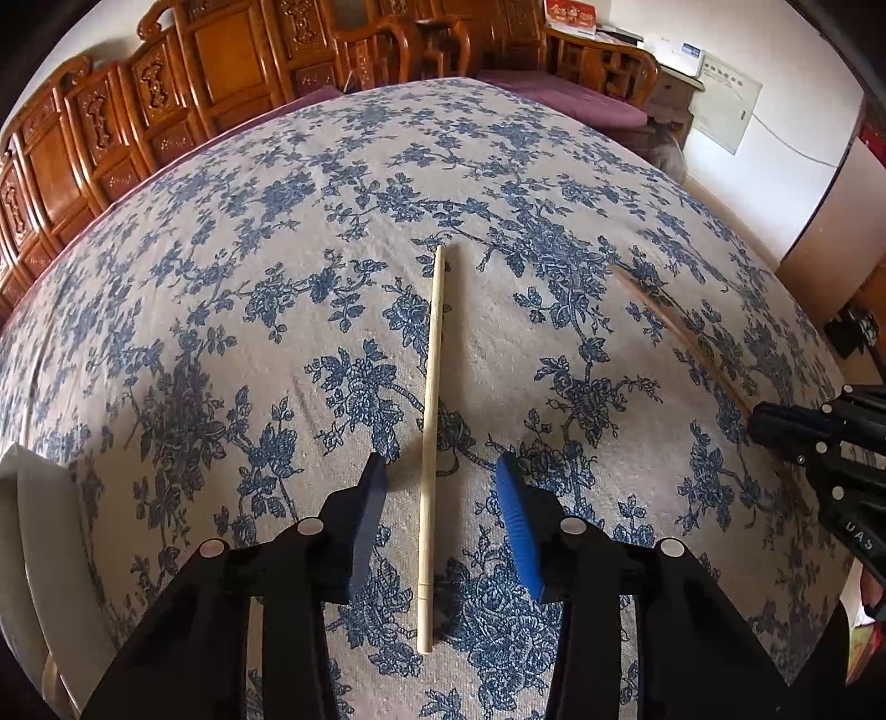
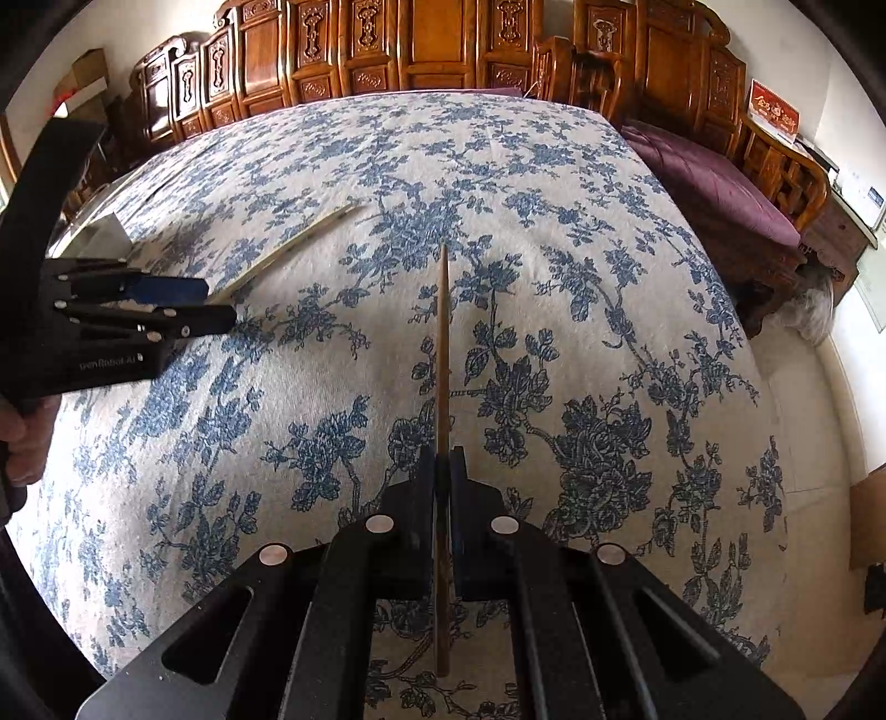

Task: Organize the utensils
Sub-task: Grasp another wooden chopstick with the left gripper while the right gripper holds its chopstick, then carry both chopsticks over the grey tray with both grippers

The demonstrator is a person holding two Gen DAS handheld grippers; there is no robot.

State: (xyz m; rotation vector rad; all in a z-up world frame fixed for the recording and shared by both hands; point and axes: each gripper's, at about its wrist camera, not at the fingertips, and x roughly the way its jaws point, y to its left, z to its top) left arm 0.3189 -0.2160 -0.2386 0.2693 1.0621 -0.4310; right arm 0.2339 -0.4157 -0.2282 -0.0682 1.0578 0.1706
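A pale bamboo chopstick (image 1: 431, 443) lies on the blue-flowered tablecloth (image 1: 249, 288), running away from me. My left gripper (image 1: 440, 471) is open, its blue-padded fingers on either side of the chopstick's near half, not touching it. A darker brown chopstick (image 2: 442, 354) is pinched between the shut fingers of my right gripper (image 2: 442, 462) and points forward, low over the cloth. In the left wrist view the brown chopstick (image 1: 681, 327) reaches left from the right gripper (image 1: 761, 423). In the right wrist view the pale chopstick (image 2: 293, 249) lies beyond the left gripper (image 2: 213, 304).
A carved wooden cabinet wall (image 2: 387, 50) stands behind the table. A wooden bench with a purple cushion (image 2: 714, 177) is to the right. A pale box-like object (image 1: 22, 531) sits at the table's left edge, also visible in the right wrist view (image 2: 99, 235).
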